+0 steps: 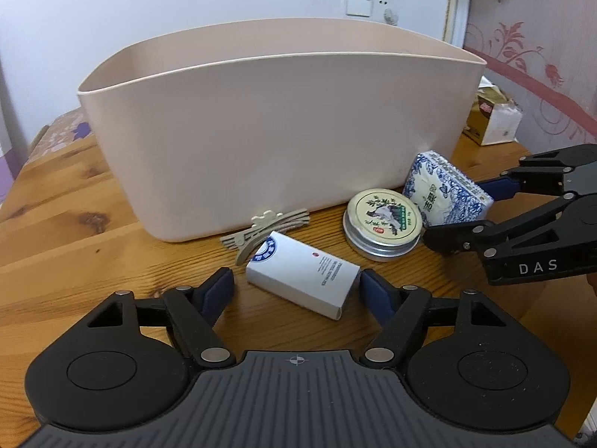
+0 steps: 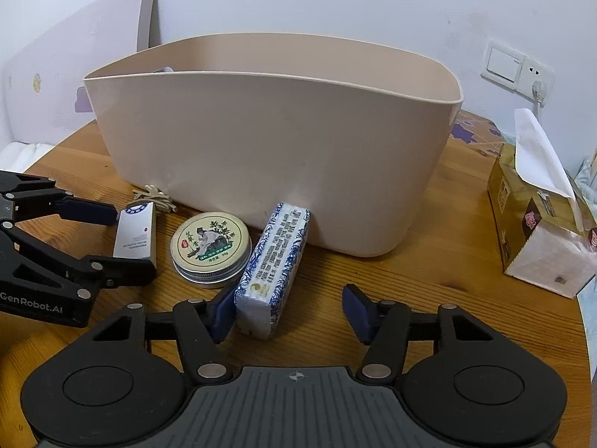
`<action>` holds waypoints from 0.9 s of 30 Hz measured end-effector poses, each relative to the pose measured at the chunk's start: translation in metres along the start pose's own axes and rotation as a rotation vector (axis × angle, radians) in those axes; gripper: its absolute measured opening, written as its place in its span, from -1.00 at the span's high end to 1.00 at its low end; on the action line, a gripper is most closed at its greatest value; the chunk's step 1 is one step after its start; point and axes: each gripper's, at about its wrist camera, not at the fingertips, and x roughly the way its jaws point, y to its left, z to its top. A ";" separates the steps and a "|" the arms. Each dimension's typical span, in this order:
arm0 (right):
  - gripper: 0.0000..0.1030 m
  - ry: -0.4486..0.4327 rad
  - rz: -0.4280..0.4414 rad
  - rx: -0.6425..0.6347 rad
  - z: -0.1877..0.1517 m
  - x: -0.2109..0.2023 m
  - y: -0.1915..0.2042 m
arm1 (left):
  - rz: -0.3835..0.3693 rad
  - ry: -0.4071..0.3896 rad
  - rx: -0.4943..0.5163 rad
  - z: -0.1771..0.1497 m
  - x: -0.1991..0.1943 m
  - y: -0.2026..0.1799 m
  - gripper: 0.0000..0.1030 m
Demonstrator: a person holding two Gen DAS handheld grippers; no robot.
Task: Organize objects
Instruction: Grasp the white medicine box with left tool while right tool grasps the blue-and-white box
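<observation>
- Step in hand, as I judge it: both grippers lining up pickups in front of the beige bin [image 1: 261, 142].
- Left gripper [image 1: 296, 285]: fingers spread wide around the white box [image 1: 302, 274] lying on the worktop [image 1: 74, 224]; nothing held.
- Right gripper [image 2: 287, 310]: fingers wide apart, left pad touching the blue-patterned packet [image 2: 274, 261]; not clamped.
- Round tin [image 2: 211, 246] and hair clip [image 1: 265, 229] lie between, near the bin wall.
- Next: close, lift over the rim.
- Bin contents hidden.

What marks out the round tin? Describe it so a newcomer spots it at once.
Start at the big beige bin on the wooden table. Before its front wall lie small items in a row; the round tin sits between a white box and a blue-patterned packet. Only it is circular, with a metal rim and a cream illustrated lid.
</observation>
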 end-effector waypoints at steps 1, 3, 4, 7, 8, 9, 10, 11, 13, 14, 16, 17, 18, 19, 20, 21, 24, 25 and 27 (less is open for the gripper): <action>-0.25 0.001 0.000 0.001 0.003 0.003 0.003 | -0.004 -0.005 0.005 0.001 0.002 -0.001 -0.47; -0.25 0.001 -0.002 0.001 0.003 0.003 0.003 | -0.006 -0.006 0.005 0.003 0.004 0.000 -0.47; -0.24 0.001 -0.003 0.000 0.004 0.003 0.003 | -0.001 -0.005 0.005 0.004 0.005 -0.001 -0.47; -0.21 0.001 -0.002 0.001 0.004 0.004 0.005 | -0.003 -0.004 0.008 0.006 0.005 -0.001 -0.35; -0.19 0.002 0.000 0.002 0.004 0.004 0.006 | -0.001 -0.001 0.008 0.006 0.005 -0.002 -0.34; -0.16 0.001 0.003 0.004 0.004 0.004 0.006 | -0.001 0.002 0.006 0.007 0.005 -0.001 -0.32; -0.10 0.001 0.004 0.005 0.004 0.003 0.006 | -0.001 0.005 0.007 0.007 0.004 -0.001 -0.31; -0.02 0.000 0.005 0.004 0.004 0.003 0.007 | 0.000 0.009 0.007 0.007 0.003 -0.002 -0.31; 0.08 0.000 0.007 0.002 0.005 0.002 0.008 | 0.003 0.016 0.005 0.006 0.001 -0.002 -0.31; 0.11 0.000 0.007 0.001 0.006 0.002 0.008 | 0.005 0.018 0.004 0.006 0.000 -0.003 -0.31; 0.18 -0.003 0.006 0.001 0.006 0.002 0.010 | 0.006 0.019 0.004 0.005 -0.001 -0.003 -0.31; 0.25 -0.006 0.002 0.005 0.007 0.002 0.010 | 0.007 0.018 0.003 0.003 -0.002 -0.003 -0.31; 0.32 -0.010 -0.002 0.010 0.006 0.001 0.009 | 0.007 0.017 0.003 0.004 -0.002 -0.003 -0.31; 0.58 -0.014 -0.004 0.018 0.006 0.000 0.009 | 0.009 0.016 0.002 0.003 -0.002 -0.003 -0.31; 0.60 -0.018 -0.006 0.025 0.005 -0.001 0.009 | 0.011 0.016 0.001 0.003 -0.003 -0.004 -0.30; 0.61 -0.021 -0.008 0.029 0.005 -0.001 0.009 | 0.010 0.017 0.002 0.003 -0.002 -0.003 -0.30; 0.62 -0.025 -0.009 0.024 0.002 -0.004 0.012 | 0.005 0.019 0.001 -0.001 -0.006 -0.003 -0.30; 0.62 -0.024 -0.008 0.021 0.001 -0.006 0.014 | 0.004 0.018 0.000 -0.002 -0.008 -0.003 -0.30; 0.62 -0.024 -0.007 0.020 -0.001 -0.008 0.013 | 0.009 0.015 0.004 -0.005 -0.010 -0.003 -0.30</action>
